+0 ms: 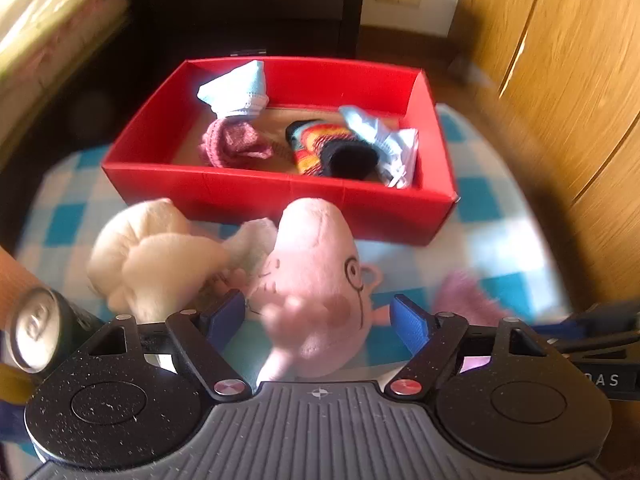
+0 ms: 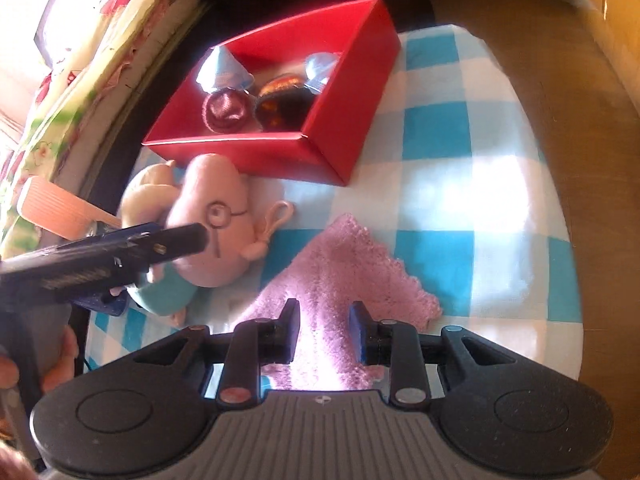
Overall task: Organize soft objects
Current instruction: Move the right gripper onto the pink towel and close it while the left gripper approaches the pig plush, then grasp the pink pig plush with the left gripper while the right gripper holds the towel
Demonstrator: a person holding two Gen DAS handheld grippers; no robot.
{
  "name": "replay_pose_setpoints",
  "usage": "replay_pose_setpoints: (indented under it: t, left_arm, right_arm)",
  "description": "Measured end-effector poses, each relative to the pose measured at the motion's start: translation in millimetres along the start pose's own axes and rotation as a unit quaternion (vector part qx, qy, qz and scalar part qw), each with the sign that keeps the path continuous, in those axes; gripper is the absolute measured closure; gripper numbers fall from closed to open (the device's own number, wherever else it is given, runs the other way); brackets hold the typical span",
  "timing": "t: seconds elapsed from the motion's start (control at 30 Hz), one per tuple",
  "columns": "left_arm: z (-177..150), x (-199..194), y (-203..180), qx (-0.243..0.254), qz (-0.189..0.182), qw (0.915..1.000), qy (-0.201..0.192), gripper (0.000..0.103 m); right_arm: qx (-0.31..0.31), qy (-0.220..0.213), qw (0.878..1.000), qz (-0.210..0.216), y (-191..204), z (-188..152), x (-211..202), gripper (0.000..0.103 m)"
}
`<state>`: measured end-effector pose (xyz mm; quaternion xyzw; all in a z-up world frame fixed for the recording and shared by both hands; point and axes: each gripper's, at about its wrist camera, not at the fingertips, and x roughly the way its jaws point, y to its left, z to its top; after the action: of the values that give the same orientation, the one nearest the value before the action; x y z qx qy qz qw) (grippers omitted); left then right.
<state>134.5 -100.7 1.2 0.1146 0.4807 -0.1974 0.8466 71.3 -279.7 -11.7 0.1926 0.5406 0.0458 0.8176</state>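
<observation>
A pink pig plush with glasses [image 1: 320,276] lies on the checked cloth in front of the red box [image 1: 280,200]. My left gripper [image 1: 318,316] is open, its blue pads on either side of the plush. A cream plush [image 1: 156,256] lies touching the pig on its left. In the right wrist view the pig plush [image 2: 216,220] sits under the left gripper, and a pink knitted cloth [image 2: 340,268] lies flat. My right gripper [image 2: 324,320] is open just above that cloth. The red box [image 2: 352,92] holds several soft items.
The blue-and-white checked cloth [image 2: 460,184] covers a small round table. A metal can [image 1: 32,328] stands at the left edge. A dark drawer unit [image 1: 248,8] is behind the box, a wooden wardrobe [image 1: 560,60] to the right, a floral bed [image 2: 80,60] to the left.
</observation>
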Motion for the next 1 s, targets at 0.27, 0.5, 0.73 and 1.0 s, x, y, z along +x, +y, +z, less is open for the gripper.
replay_pose_setpoints:
  t: [0.27, 0.5, 0.73, 1.0]
  left_arm:
    - [-0.5, 24.5, -16.0, 0.09, 0.044, 0.995, 0.009, 0.025]
    - [-5.5, 56.7, -16.1, 0.063, 0.035, 0.995, 0.07, 0.023]
    - [-10.5, 28.8, 13.4, -0.042, -0.039, 0.9954, 0.077, 0.032]
    - [-24.8, -47.5, 73.9, -0.184, -0.116, 0.9761, 0.012, 0.032]
  right_arm:
    - [0.0, 0.007, 1.0, -0.023, -1.9, 1.3, 6.5, 0.061]
    - [0.002, 0.001, 1.0, -0.019, 2.3, 1.6, 7.4, 0.059]
    - [-0.004, 0.01, 0.999, -0.031, 4.8, 3.6, 21.2, 0.059]
    - [0.05, 0.0, 0.999, -0.007, -3.9, 8.0, 16.5, 0.045]
